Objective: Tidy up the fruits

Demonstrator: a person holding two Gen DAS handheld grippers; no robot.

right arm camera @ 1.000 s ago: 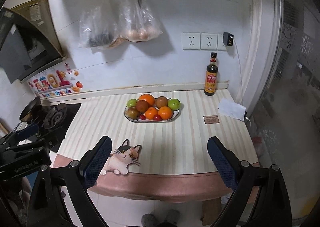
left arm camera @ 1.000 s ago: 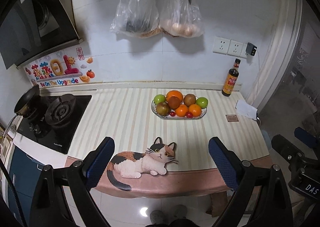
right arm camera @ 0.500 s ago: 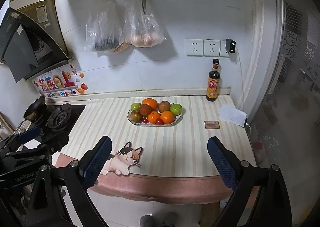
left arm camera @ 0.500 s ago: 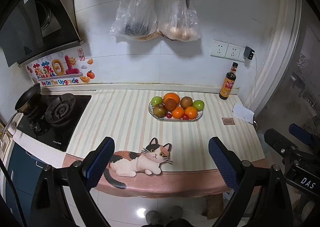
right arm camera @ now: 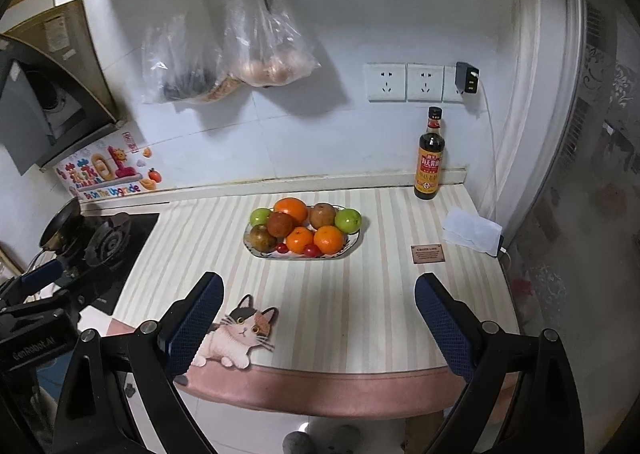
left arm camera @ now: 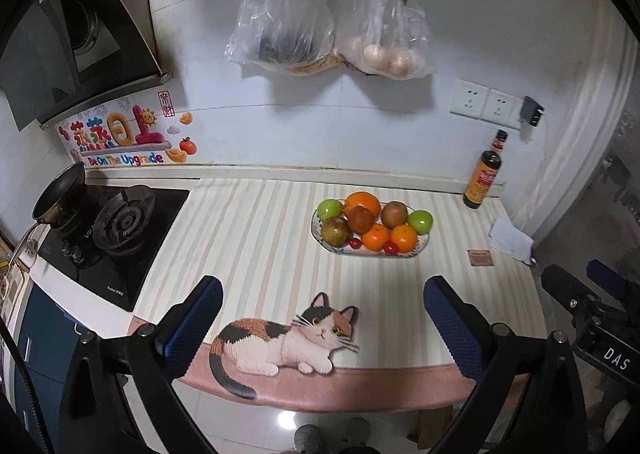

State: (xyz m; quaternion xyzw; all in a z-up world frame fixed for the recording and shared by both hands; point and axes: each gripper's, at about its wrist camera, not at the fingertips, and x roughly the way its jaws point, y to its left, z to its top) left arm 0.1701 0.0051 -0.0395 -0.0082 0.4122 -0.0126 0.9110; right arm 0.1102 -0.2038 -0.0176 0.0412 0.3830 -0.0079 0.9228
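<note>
The left hand-held gripper [left arm camera: 322, 318] has its jaws opening with nothing between them, and the right hand-held gripper [right arm camera: 318, 314] stands wide apart and empty, both short of the tabletop [left arm camera: 248, 238] edge. At twelve o'clock from each sits the fruit plate [right arm camera: 352, 244], well apart from the pads, piled so the lower fruits are partly hidden. The left view alone shows the whole cat mat [left arm camera: 280, 342], which a finger cuts off in the right; the bottle [right arm camera: 430, 157] label stays unreadable.
</note>
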